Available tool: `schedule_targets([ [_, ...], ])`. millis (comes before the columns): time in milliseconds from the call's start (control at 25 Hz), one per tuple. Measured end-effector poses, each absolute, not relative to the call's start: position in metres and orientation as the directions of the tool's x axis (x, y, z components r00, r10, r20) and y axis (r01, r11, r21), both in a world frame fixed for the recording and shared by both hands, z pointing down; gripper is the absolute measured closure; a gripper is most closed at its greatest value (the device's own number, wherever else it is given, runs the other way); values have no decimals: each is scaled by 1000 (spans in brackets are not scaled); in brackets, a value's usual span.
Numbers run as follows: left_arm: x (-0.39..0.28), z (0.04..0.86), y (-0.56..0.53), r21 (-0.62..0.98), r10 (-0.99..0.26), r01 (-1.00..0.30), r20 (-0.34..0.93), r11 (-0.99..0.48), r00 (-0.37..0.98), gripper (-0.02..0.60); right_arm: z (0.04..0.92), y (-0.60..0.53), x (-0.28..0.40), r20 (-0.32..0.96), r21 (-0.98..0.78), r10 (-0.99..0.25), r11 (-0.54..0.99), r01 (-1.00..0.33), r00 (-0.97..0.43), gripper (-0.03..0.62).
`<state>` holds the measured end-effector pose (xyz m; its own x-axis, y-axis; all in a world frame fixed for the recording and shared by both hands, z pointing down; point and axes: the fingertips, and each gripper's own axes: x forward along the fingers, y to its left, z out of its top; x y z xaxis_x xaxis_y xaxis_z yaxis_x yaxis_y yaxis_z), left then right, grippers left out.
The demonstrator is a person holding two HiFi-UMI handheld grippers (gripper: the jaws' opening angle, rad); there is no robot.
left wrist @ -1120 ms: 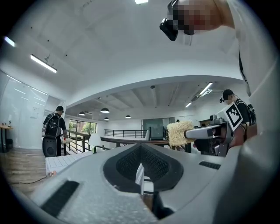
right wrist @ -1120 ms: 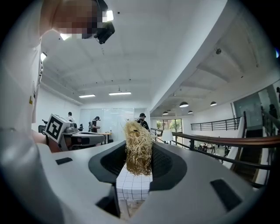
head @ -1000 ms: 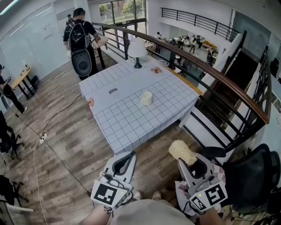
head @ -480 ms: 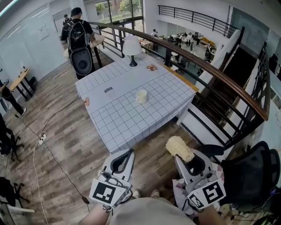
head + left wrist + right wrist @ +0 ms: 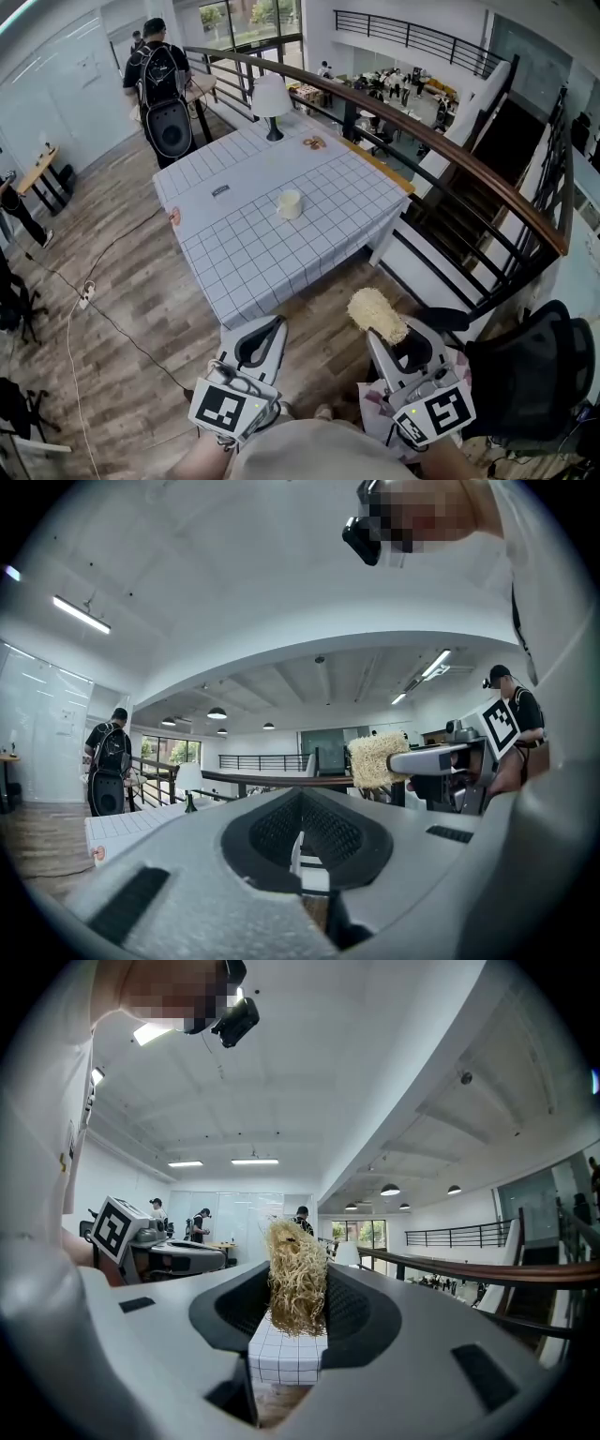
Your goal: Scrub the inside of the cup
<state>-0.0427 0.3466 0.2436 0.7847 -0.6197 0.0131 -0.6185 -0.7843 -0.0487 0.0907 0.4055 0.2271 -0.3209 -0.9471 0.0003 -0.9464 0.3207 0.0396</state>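
Observation:
The pale cup [image 5: 289,203] stands upright in the middle of a table with a white grid cloth [image 5: 253,253], far ahead of both grippers. My right gripper [image 5: 380,328] is shut on a yellowish fibrous scrubber [image 5: 375,314], which sticks up between its jaws [image 5: 296,1277]. My left gripper [image 5: 274,325] is shut with nothing in it; its jaws meet at the tip [image 5: 300,794]. In the left gripper view the scrubber [image 5: 373,759] shows off to the right. Both grippers hang over the wooden floor, short of the table's near edge.
A white lamp [image 5: 271,98] and small items [image 5: 312,142] stand at the table's far end. A person with a black backpack [image 5: 159,80] stands beyond the table. A wooden-topped railing [image 5: 450,159] and stairs run along the right. A black chair [image 5: 530,375] is at my right; a cable [image 5: 103,309] lies on the floor at the left.
The head view has shifted, so the table and cup sit a little further left and up. Both grippers have risen slightly in the view and keep their poses; the scrubber stays held.

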Motion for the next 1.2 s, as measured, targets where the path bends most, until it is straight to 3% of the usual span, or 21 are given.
schedule_targets([
  [480, -4, 248, 355, -52, -584, -583, -3, -811, 812, 569, 220, 412, 115, -58, 2, -947, 316, -949, -315, 450],
  [1200, -10, 254, 274, -62, -631, -630, -1, -774, 776, 569, 223, 316, 121, -71, 77, -953, 288, -955, -293, 450],
])
